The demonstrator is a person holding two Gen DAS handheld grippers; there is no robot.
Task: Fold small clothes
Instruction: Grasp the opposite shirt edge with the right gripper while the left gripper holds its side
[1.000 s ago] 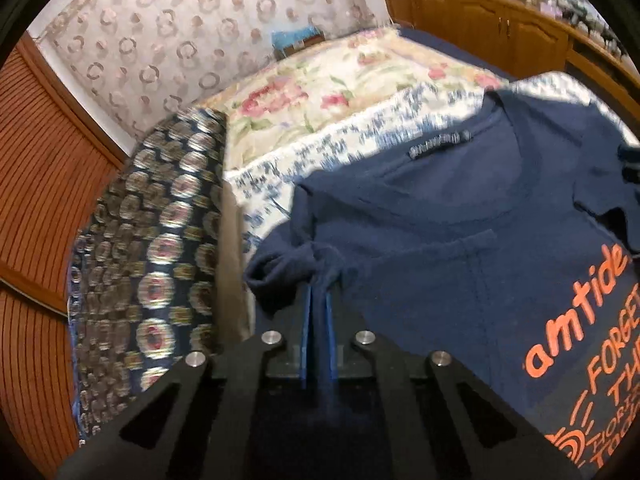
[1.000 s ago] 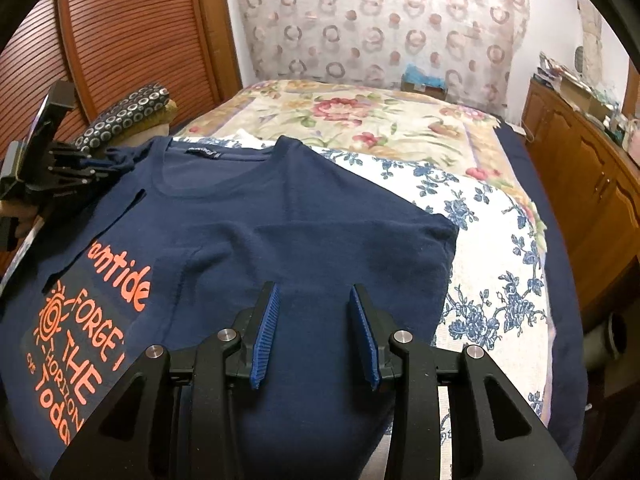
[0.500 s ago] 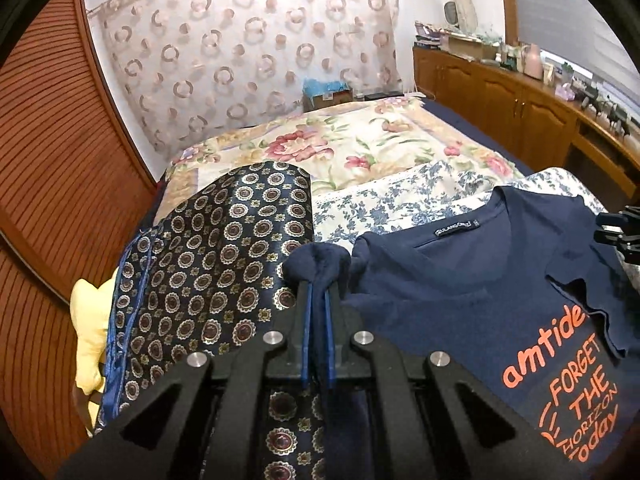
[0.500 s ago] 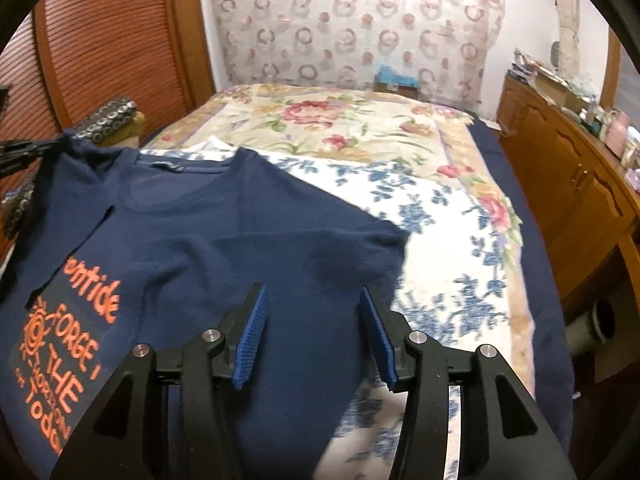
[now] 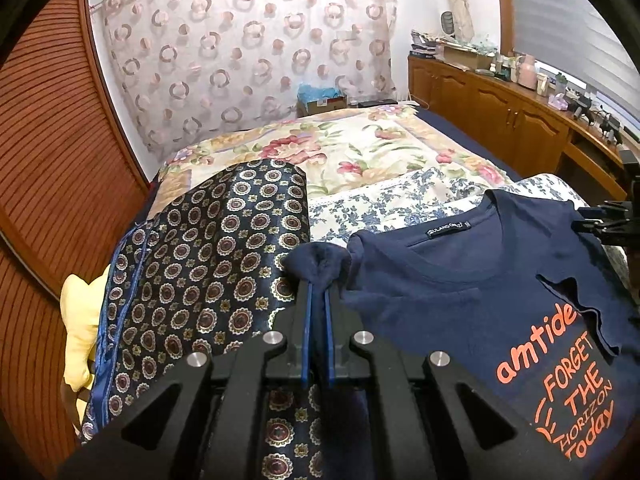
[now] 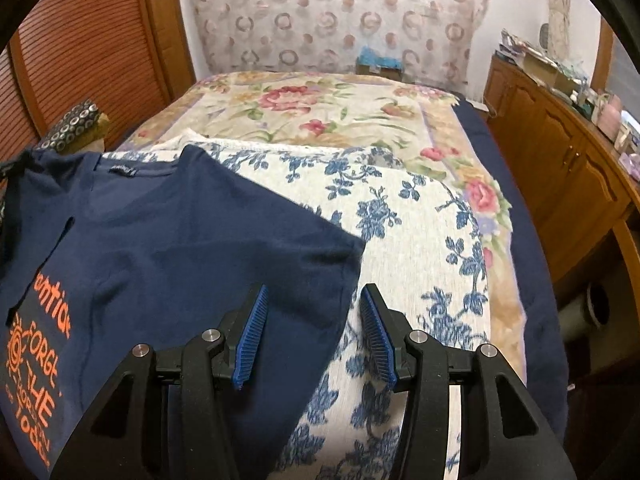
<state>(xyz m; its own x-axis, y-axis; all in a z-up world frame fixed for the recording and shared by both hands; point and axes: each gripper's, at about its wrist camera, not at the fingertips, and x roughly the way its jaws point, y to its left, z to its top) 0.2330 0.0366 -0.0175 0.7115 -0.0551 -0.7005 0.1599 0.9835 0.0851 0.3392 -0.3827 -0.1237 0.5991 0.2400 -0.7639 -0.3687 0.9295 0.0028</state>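
Left gripper (image 5: 316, 288): the jaws stood clamped together on a bunched fold of the navy T-shirt (image 5: 460, 300), apparently a sleeve or shoulder, the cloth puffing out just past the blue pads (image 5: 306, 320). The pinched bunch rode above the edge of a patterned dark quilt (image 5: 208, 272) lying at that side of the bed.

Right gripper (image 6: 310, 332): the jaws stood apart with nothing pressed between them. The shirt's outer edge, seemingly its other sleeve (image 6: 312, 256), lay directly beneath and slightly ahead of the gap, so that one pad hung over navy cloth and the other over the blue-flowered bedspread (image 6: 420, 240).

The shirt lay spread on the bedspread, print side up, with its orange lettering (image 5: 560, 360) toward the near end and its collar (image 5: 448, 228) toward the far end; its long axis thus ran roughly along the line in which both grippers pointed. The garment lay between the two grippers, one at each side.

The coming move appeared to turn on the right side: that gripper was the nearer to the free sleeve edge, which lay below it and toward the shirt's middle. A descent and closure there would give a matching hold for folding the sides inward.
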